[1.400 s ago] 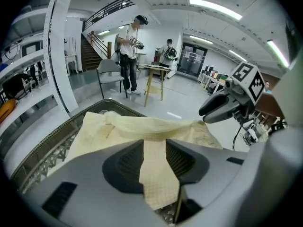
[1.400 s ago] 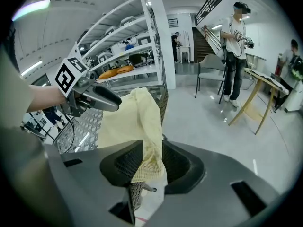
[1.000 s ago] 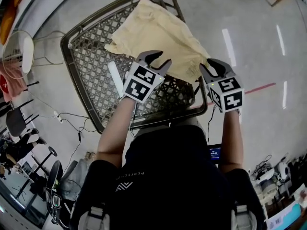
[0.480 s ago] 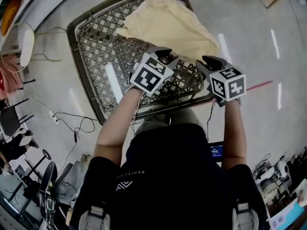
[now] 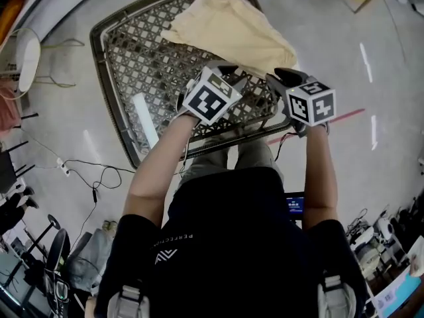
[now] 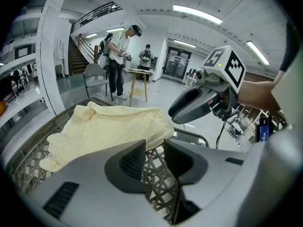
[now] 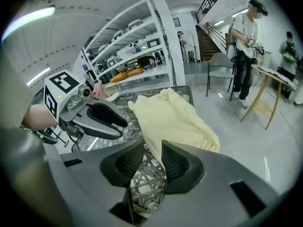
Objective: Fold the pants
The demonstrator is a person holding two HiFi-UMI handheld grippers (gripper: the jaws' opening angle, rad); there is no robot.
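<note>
Over the near edge of the lattice table (image 5: 126,58) you hold both grippers side by side, tilted downward and away from you, with their marker cubes facing up at your head camera. Your left gripper (image 5: 225,70) has its fingers a narrow way apart; they have just been closing, and nothing sits between them, since the left gripper view shows only the woven tabletop (image 6: 158,171) through the gap at the left gripper (image 6: 154,157). Your right gripper (image 5: 281,77) has its fingers parted by a similar slim gap and pinches nothing; in the right gripper view the weave of the table (image 7: 144,183) shows through the gap at the right gripper (image 7: 152,162). The pants (image 5: 228,28) are pale yellow and lie spread on the far right part of the table, with their right edge over the dark rim and their near end just beyond your two sets of fingertips. From the left gripper view the pants (image 6: 109,129) lie ahead and to the left of the jaws, with your right gripper (image 6: 182,111) hanging over their near corner. From the right gripper view the pants (image 7: 177,117) stretch away ahead, and your left gripper (image 7: 118,128) hovers to their left. Neither gripper touches the cloth. Across the room two people (image 6: 116,56) stand by a small wooden table, and a red line (image 5: 344,118) runs along the floor
</note>
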